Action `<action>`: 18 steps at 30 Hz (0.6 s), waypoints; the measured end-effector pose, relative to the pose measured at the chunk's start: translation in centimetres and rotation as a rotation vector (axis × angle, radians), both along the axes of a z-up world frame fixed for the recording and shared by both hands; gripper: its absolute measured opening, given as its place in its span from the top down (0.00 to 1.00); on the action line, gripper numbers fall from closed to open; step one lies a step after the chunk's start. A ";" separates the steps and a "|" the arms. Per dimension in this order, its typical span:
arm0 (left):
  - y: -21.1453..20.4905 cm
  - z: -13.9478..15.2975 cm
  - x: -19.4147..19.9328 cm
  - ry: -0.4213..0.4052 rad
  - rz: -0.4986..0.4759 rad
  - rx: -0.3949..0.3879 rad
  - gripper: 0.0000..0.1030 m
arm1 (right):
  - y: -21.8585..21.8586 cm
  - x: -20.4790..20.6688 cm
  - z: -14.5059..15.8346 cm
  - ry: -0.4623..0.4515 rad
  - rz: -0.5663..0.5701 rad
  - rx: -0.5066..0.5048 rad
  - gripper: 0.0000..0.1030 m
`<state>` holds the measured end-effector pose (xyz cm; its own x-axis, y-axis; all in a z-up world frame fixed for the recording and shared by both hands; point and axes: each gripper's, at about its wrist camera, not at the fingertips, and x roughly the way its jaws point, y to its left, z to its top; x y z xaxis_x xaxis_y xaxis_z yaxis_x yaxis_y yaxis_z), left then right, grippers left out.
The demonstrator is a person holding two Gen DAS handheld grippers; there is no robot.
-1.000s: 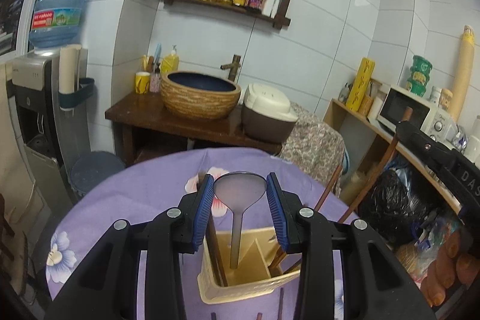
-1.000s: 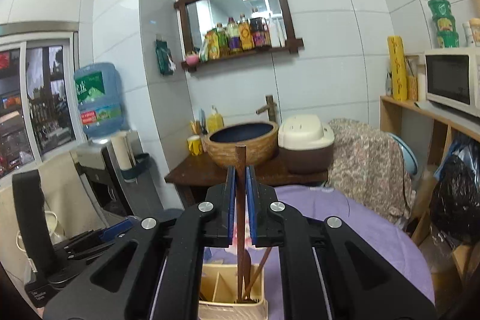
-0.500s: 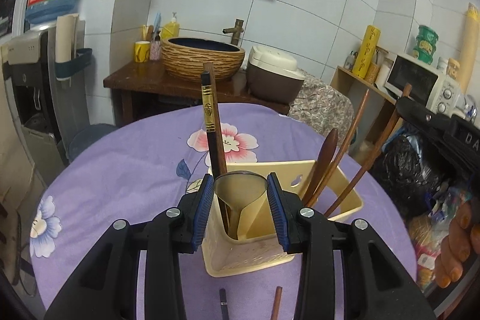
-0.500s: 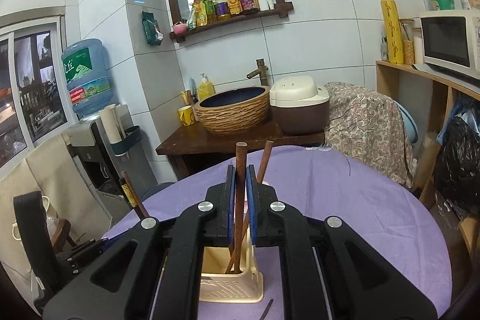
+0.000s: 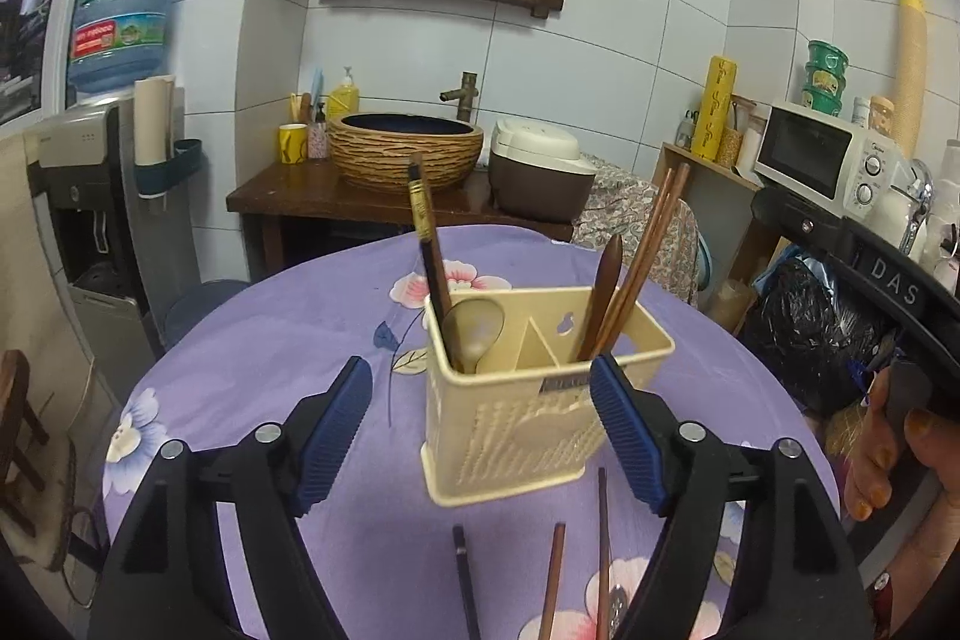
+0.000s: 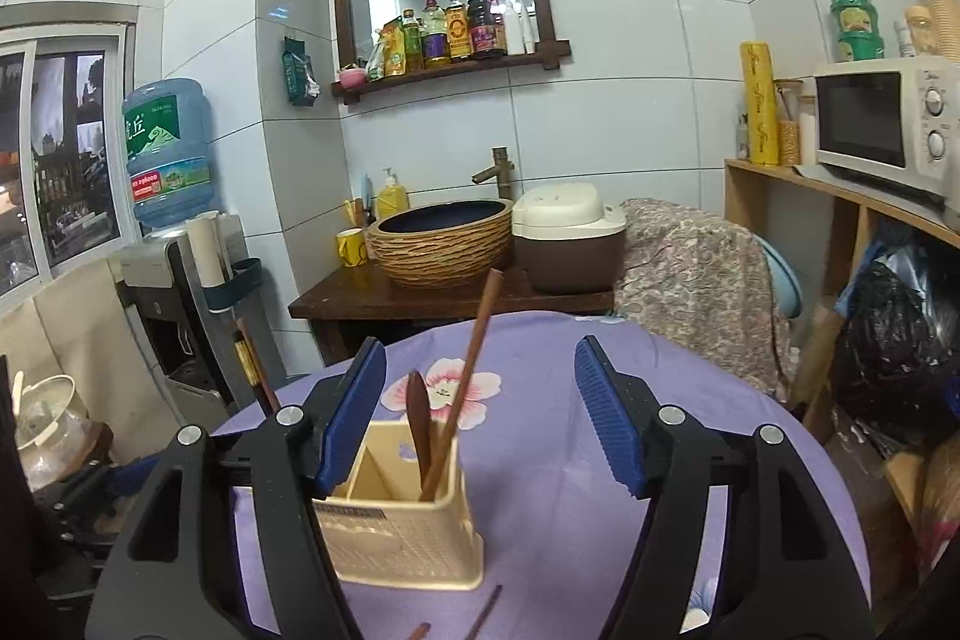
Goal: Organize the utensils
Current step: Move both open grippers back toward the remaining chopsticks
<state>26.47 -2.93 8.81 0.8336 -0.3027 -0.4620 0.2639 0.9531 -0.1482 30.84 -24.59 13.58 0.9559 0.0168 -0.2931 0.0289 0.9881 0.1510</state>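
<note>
So the cream utensil caddy (image 5: pixel 528 400) is sitting mid-frame on the purple floral tablecloth (image 5: pixel 288 340). The left gripper (image 5: pixel 480 418) is opening up, jaws spread wide either side of the caddy, nothing pinched. A pale spoon (image 5: pixel 480 334) and a dark chopstick (image 5: pixel 429 250) are standing in its left compartment, brown chopsticks (image 5: pixel 642 268) leaning in the right one. The right gripper (image 6: pixel 480 412) is opening too, holding nothing. A few loose chopsticks (image 5: pixel 552 580) are lying at the bottom of the frame.
</note>
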 end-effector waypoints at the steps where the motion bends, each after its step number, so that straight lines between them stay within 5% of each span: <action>1: 0.1 -0.2 -0.4 0.003 0.000 0.006 0.27 | -0.1 -0.6 -0.3 0.004 0.002 0.005 0.28; 10: 2.2 -6.3 -3.4 0.156 0.030 0.073 0.23 | -0.6 -4.8 -7.0 0.192 -0.015 -0.028 0.26; 18: 2.5 -11.2 -4.3 0.310 0.001 0.050 0.53 | 0.2 -6.5 -14.5 0.387 -0.042 -0.037 0.26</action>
<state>22.13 -0.44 -2.35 0.6513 -0.2722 -0.7084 0.2124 0.9615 -0.1741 24.31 -24.42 -0.89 0.7744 -0.0373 -0.6316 0.1175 0.9894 0.0857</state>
